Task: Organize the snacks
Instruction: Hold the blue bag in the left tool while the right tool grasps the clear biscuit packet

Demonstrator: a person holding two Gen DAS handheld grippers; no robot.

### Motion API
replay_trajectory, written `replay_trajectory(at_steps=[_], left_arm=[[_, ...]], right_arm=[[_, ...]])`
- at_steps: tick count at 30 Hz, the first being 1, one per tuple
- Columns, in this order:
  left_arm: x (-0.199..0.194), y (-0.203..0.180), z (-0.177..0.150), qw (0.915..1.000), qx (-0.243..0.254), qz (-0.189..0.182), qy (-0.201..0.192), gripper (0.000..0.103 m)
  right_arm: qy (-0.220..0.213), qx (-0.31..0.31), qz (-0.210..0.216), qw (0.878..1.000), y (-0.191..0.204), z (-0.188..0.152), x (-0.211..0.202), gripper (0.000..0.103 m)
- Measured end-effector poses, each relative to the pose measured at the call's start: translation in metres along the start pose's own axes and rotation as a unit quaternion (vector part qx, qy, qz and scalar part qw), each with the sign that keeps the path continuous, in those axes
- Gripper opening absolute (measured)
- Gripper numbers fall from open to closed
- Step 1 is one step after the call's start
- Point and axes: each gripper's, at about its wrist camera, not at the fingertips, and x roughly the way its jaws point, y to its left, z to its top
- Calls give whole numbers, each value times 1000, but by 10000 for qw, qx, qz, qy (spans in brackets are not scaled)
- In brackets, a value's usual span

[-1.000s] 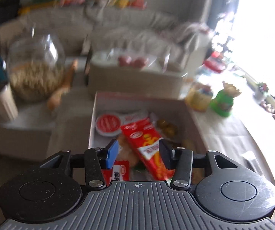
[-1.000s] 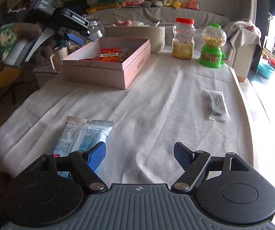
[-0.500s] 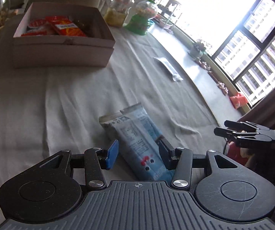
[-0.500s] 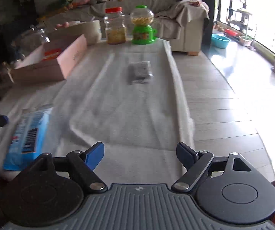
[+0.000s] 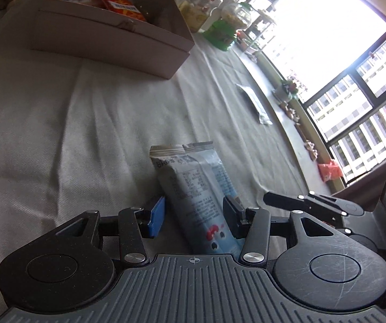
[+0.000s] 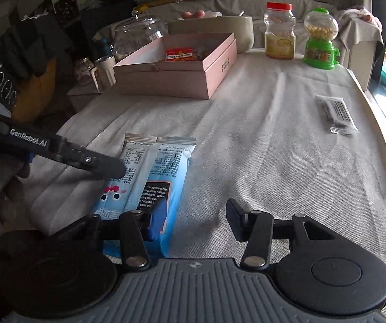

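A light-blue snack packet lies flat on the white tablecloth near the front edge. My left gripper is low over it with the packet between its fingers. The right pad sits at the packet's edge and a small gap shows at the left pad. In the right wrist view one of its fingers crosses the packet. My right gripper is closing. Its left finger hovers over the packet's right edge and bare cloth shows between the pads. The open pink box holds red snack packs.
A small grey sachet lies near the table's right edge. Behind the box stand a red-lidded jar, a green candy dispenser, a beige tub, a glass jar and a mug.
My left gripper came from above the pink box down to the blue packet and now straddles it. My right gripper swung right, then back toward the packet, and its fingers narrowed.
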Motion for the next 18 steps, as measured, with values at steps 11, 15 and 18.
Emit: replay_trajectory(at_steps=[11,15,18], left_arm=[[34,-22,78,9939,777,283,-734,55],[11,-50,52,9790,1857,464,-700,55],[11,-66,22,9724,2274,396,-350,55]], right_arm=[[-673,95,-544,9962,-27,40,4,52],[-895,739,-1230,9856,-95,76,14,72],[-455,1135,-1346,9833,-142,96,49,72]])
